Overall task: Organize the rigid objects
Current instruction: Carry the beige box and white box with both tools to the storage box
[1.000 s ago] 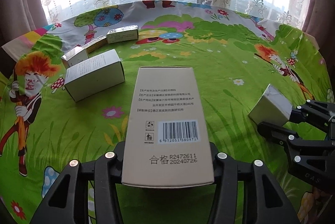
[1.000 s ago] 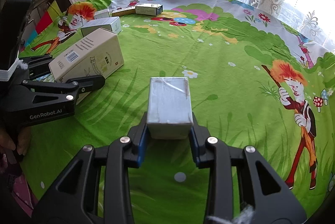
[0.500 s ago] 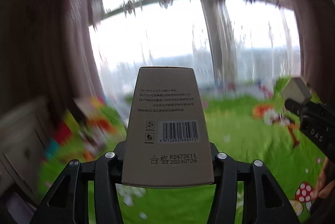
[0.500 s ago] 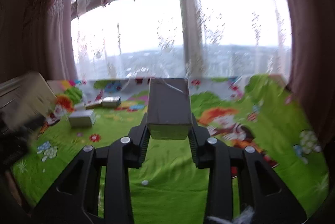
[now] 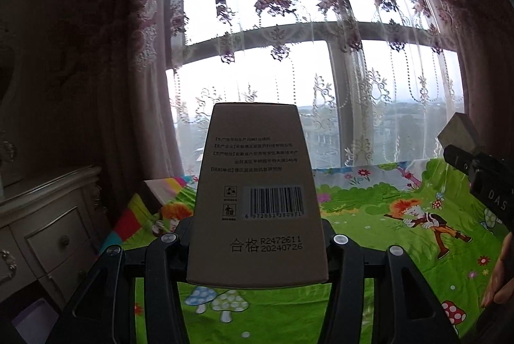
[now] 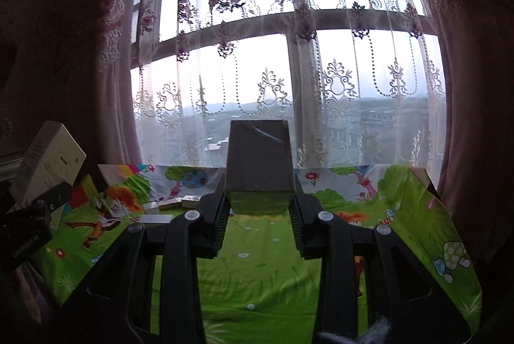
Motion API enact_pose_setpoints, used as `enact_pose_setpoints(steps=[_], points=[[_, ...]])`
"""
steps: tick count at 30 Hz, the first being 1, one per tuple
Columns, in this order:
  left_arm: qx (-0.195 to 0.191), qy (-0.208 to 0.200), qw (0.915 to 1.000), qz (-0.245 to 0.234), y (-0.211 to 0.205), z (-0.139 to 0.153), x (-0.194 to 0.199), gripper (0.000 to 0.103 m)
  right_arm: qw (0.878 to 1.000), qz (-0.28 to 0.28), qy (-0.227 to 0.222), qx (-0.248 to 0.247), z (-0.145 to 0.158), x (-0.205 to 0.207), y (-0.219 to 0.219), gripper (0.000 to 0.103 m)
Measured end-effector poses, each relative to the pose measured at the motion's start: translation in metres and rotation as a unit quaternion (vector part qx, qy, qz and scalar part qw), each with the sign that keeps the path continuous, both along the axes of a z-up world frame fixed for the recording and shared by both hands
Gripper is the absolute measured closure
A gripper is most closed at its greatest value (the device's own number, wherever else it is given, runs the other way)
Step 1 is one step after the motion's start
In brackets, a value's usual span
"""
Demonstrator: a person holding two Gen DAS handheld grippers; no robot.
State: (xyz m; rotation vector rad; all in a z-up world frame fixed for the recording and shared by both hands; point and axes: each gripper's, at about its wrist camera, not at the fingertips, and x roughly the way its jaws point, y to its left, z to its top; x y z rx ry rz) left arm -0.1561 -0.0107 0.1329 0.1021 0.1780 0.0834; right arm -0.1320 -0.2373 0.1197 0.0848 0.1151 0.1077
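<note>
My left gripper (image 5: 257, 242) is shut on a tall beige carton (image 5: 257, 193) with a barcode and printed text, held up in front of the window. In the right wrist view the same carton (image 6: 48, 161) shows at the far left. My right gripper (image 6: 259, 209) is shut on a small grey box (image 6: 259, 164), also lifted level with the window. That grey box (image 5: 457, 133) and the right gripper's body appear at the right edge of the left wrist view. Several small boxes (image 6: 175, 202) lie on the green cartoon cloth (image 6: 263, 273) at the far left of the table.
A lace curtain (image 5: 305, 55) and dark drapes hang behind the table. A white chest of drawers (image 5: 48, 231) stands left of the table. A person's hand (image 5: 501, 279) shows at the right edge of the left wrist view.
Both grippers have risen and tilted up from looking down at the table to pointing nearly level at the window. Each has kept its box.
</note>
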Motion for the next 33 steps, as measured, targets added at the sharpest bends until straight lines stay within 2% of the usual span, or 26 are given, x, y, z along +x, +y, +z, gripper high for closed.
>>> enact_pose_setpoints(steps=[5,8,16,19,23,28,33], points=[[-0.005,-0.008,0.9998,0.015,0.017,0.008,-0.02,0.051,0.999,0.033,-0.027,-0.013,0.017,-0.017,0.022,0.065],[-0.006,-0.004,0.9996,0.026,0.028,0.007,-0.03,0.051,0.996,0.073,-0.036,-0.024,0.023,-0.027,0.045,0.065],[-0.017,0.039,0.9966,0.07,0.065,-0.015,-0.051,0.051,0.982,0.179,-0.021,-0.051,0.008,-0.044,0.102,0.065],[-0.037,0.064,0.9929,0.093,0.087,-0.022,-0.06,0.051,0.971,0.229,-0.014,-0.072,0.001,-0.051,0.127,0.065],[-0.062,0.092,0.986,0.124,0.116,-0.03,-0.074,0.051,0.947,0.304,-0.009,-0.101,-0.003,-0.063,0.163,0.065],[-0.072,0.101,0.9779,0.168,0.145,-0.032,-0.095,0.051,0.92,0.372,-0.013,-0.124,-0.003,-0.073,0.204,0.065],[-0.089,0.119,0.9648,0.217,0.176,-0.039,-0.116,0.051,0.891,0.434,-0.001,-0.133,0.001,-0.075,0.242,0.065]])
